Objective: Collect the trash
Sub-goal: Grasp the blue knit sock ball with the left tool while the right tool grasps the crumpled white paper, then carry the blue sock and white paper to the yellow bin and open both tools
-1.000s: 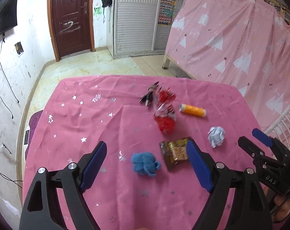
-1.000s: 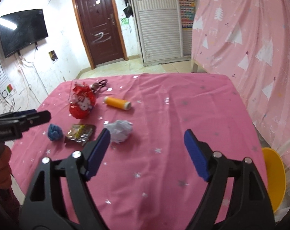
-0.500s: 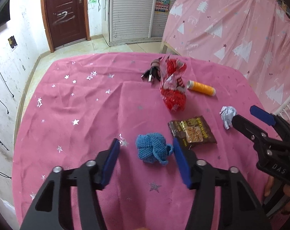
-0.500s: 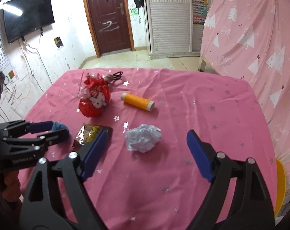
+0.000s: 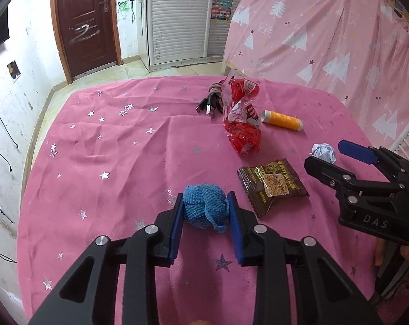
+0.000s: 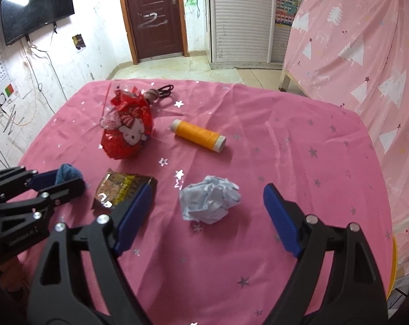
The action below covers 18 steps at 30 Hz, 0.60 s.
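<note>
My left gripper (image 5: 205, 205) is shut on a blue crocheted ball (image 5: 204, 204) that rests on the pink star tablecloth (image 5: 117, 146); the ball also shows in the right wrist view (image 6: 67, 172). My right gripper (image 6: 207, 205) is open, its blue pads on either side of a crumpled white paper ball (image 6: 209, 202), close above the cloth. The paper ball shows in the left wrist view (image 5: 323, 152). A brown snack wrapper (image 5: 272, 187) lies between the two grippers and also shows in the right wrist view (image 6: 120, 187).
A red Hello Kitty foil bag (image 6: 127, 128), an orange thread spool (image 6: 197, 134) and a black coiled cable (image 5: 211, 103) lie farther back. A yellow bin rim (image 6: 393, 265) shows past the table's right edge. A pink curtain (image 5: 326, 32) hangs at the right.
My left gripper moved forward and closed its jaws onto the blue crocheted ball. My right gripper came forward and down until its open jaws flank the crumpled paper ball.
</note>
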Available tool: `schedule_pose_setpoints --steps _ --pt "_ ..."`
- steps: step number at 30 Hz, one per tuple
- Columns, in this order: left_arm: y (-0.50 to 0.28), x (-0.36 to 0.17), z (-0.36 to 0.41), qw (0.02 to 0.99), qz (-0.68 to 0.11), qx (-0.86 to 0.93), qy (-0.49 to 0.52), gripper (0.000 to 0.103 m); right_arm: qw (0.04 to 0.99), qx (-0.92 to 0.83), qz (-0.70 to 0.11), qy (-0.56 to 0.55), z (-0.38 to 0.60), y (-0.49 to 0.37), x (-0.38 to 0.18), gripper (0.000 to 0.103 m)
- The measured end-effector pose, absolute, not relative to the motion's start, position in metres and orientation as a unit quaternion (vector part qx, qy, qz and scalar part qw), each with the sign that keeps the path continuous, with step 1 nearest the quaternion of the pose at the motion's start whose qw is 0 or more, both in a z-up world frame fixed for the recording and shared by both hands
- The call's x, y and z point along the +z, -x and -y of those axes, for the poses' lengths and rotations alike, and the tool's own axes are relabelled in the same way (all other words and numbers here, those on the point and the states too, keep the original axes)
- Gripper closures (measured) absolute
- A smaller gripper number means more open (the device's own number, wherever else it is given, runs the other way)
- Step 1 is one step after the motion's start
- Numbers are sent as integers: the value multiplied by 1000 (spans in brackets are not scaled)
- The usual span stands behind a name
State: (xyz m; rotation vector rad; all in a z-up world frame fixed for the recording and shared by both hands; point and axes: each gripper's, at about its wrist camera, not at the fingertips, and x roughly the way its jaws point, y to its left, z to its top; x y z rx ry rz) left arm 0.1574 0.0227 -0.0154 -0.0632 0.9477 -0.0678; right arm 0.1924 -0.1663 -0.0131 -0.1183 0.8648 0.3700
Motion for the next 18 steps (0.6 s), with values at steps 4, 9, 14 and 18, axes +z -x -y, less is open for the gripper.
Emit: schedule_pose_setpoints --steps 4,9,14,18 --pt "-156 -15 -24 890 -454 -35 32 78 886 176 -425 53 167 -196 -16 51" --pt "-154 -15 -25 891 -453 -33 27 78 896 163 -408 65 167 -190 -12 67" --pt "-148 -5 -22 893 -447 -43 36 79 917 149 -365 63 171 -174 6 67" --pt "-139 17 -18 906 -418 -55 41 79 928 150 -339 46 184 -163 22 67"
